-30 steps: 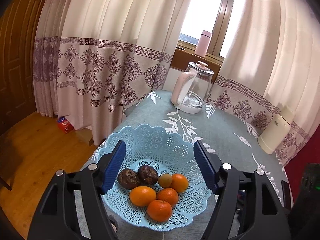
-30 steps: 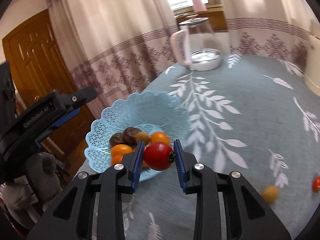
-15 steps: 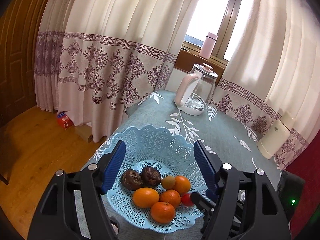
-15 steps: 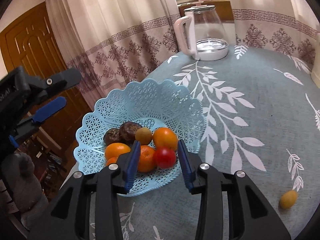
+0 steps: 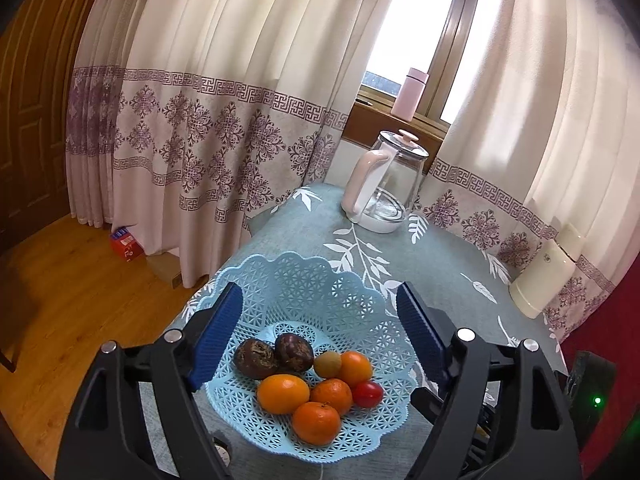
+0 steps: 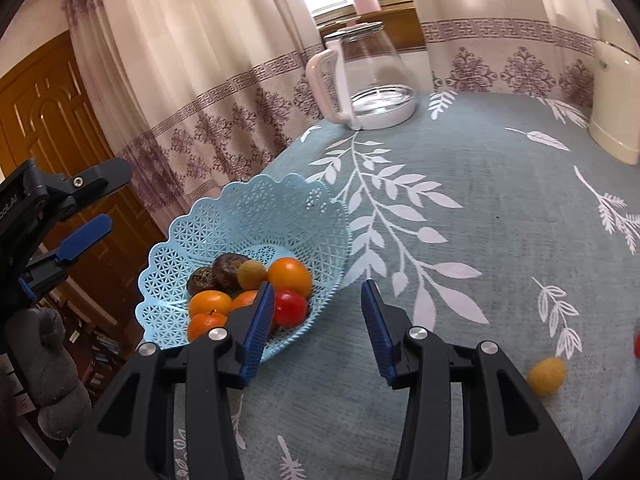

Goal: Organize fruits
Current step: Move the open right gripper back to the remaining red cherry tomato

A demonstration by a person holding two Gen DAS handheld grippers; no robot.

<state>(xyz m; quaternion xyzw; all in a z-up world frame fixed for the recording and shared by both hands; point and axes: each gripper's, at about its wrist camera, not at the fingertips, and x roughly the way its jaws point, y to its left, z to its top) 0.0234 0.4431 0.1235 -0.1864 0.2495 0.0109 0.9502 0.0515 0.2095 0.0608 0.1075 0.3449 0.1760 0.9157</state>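
Note:
A light blue lattice basket [image 5: 320, 300] [image 6: 256, 216] sits near the table's left edge. It holds several oranges [image 5: 283, 393], two dark brown fruits [image 5: 256, 359], a small tan fruit [image 5: 327, 363] and a red tomato [image 5: 368, 394] [image 6: 290, 307]. My left gripper [image 5: 320, 336] hangs open above the basket with nothing between its fingers. My right gripper [image 6: 318, 320] stands open at the basket's right rim, empty, the tomato just past its left finger. A small yellow fruit [image 6: 546, 375] and a red fruit [image 6: 637, 345] at the frame edge lie on the cloth to the right.
A glass kettle with a pink handle [image 5: 382, 184] [image 6: 360, 80] stands at the table's far side. A cream canister [image 5: 546, 276] [image 6: 616, 92] is at the far right. Patterned curtains hang behind. The table edge drops to a wooden floor [image 5: 72, 280] on the left.
My right gripper let go of the red tomato into the basket, opened wider and drew back to the right of the rim. The left gripper rose slightly and stayed open.

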